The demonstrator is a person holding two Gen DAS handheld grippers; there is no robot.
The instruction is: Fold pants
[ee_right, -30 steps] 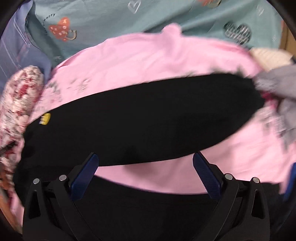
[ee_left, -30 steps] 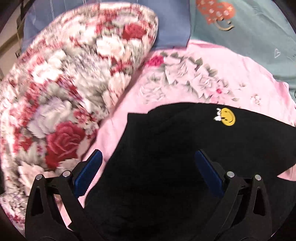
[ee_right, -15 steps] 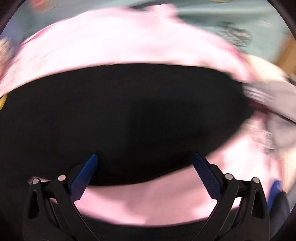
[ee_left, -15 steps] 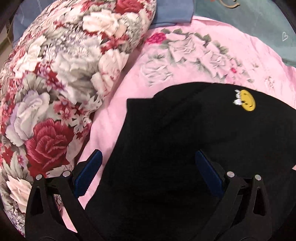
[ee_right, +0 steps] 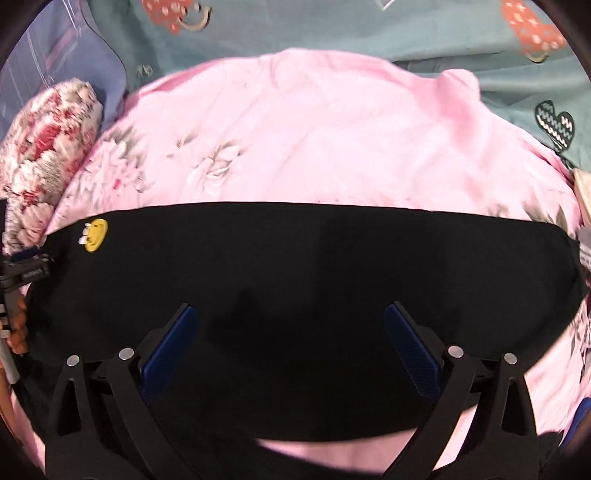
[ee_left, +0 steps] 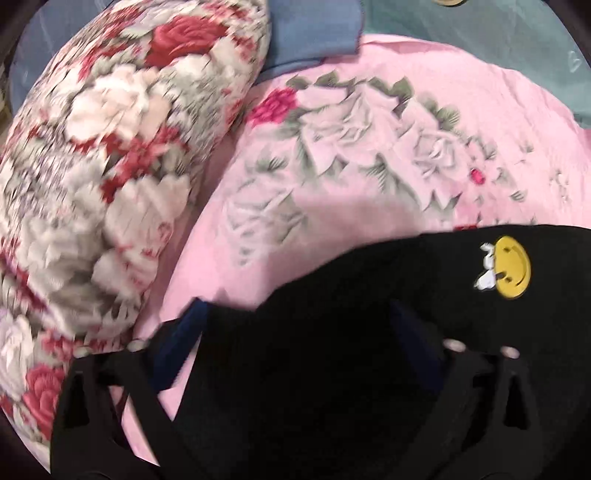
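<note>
Nearest the right wrist camera, the right claw (ee_right: 286, 328) hung with its blue pads spread wide and nothing between them, poised over the middle of the black pants (ee_right: 295, 266). In the left wrist view the left claw (ee_left: 295, 325) was likewise spread wide and gripped nothing, though black cloth lay across the gap between its fingers; whether the pads touched it could not be told through the blur.

The pants lay stretched in a long dark band across the pink floral bedspread (ee_right: 314, 140), running from the left claw's end over to the far right. They looked soft, limp and light, a knit that would sag and drape from any held point rather than keep a shape, so an edge or corner at the end by the left claw seemed the best place to pinch. Their surface was plain matt black, smooth with few wrinkles, marked only by a small yellow smiley patch (ee_left: 511, 272) near that end.

Beyond the pants, a rose-patterned quilt roll (ee_left: 110, 166) sat at the left, with a teal printed sheet (ee_right: 332, 29) farthest away.
</note>
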